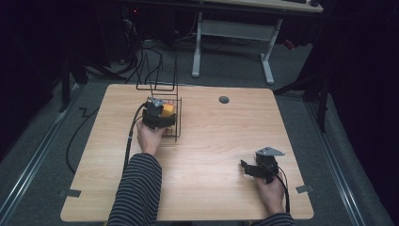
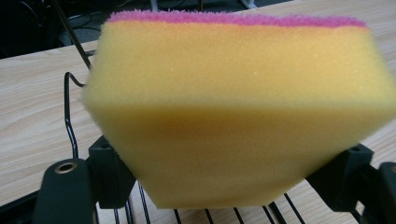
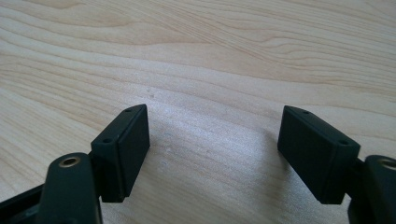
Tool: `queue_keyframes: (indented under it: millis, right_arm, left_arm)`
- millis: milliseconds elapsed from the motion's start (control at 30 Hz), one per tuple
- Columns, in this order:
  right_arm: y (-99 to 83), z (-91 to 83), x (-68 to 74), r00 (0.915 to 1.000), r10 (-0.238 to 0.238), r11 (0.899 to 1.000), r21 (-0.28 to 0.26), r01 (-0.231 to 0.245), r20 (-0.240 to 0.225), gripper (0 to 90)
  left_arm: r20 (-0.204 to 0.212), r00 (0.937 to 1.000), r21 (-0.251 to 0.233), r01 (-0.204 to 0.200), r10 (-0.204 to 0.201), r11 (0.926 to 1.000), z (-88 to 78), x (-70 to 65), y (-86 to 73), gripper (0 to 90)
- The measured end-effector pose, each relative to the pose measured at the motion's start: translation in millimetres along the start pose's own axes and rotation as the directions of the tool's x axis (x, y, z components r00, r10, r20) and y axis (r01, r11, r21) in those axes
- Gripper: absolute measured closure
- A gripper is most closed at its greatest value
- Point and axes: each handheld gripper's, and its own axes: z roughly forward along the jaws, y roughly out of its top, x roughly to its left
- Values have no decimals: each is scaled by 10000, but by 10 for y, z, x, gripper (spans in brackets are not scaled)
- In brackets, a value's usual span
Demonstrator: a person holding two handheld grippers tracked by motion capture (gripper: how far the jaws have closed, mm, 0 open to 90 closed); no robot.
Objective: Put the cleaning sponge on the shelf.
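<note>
Two grippers are on the table [image 1: 211, 141] in the high view. The left gripper [image 1: 159, 114] sits at about ten o'clock from the table's middle, over a black wire rack [image 1: 170, 123], with a yellow sponge [image 1: 168, 109] at its tip. The right gripper [image 1: 251, 168] rests near five o'clock, well apart from the rack, so the left hand [image 1: 149, 138] is plainly the nearer one.

In the left gripper view, the sponge [image 2: 233, 112] sits between the two black jaws, its pink scouring layer [image 2: 233, 18] on the far side at twelve o'clock and its long axis running from nine to three o'clock across the jaws. The pads seem to press its lower corners, a narrow squeeze. Rack wires [image 2: 205, 215] run just beneath, so the sponge looks about to be set down into the rack, by my reading.

In the right gripper view, the right gripper [image 3: 212, 135] stands wide apart over bare wood [image 3: 196, 56], holding nothing.
</note>
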Motion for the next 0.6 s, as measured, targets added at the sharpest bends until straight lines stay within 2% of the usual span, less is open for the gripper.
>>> queue_keyframes:
  millis: [167, 600]
  right_arm:
    - [0, 1, -1, 10000, -29, 10000, -7, 29, -4, 253]
    - [0, 1, -1, 10000, -38, 10000, -10, 38, -3, 254]
  left_arm:
    - [76, 9998, 6, 157, -157, 9999, 3, 14, -2, 215]
    - [163, 9996, -25, 217, -216, 9998, 7, 14, -5, 127]
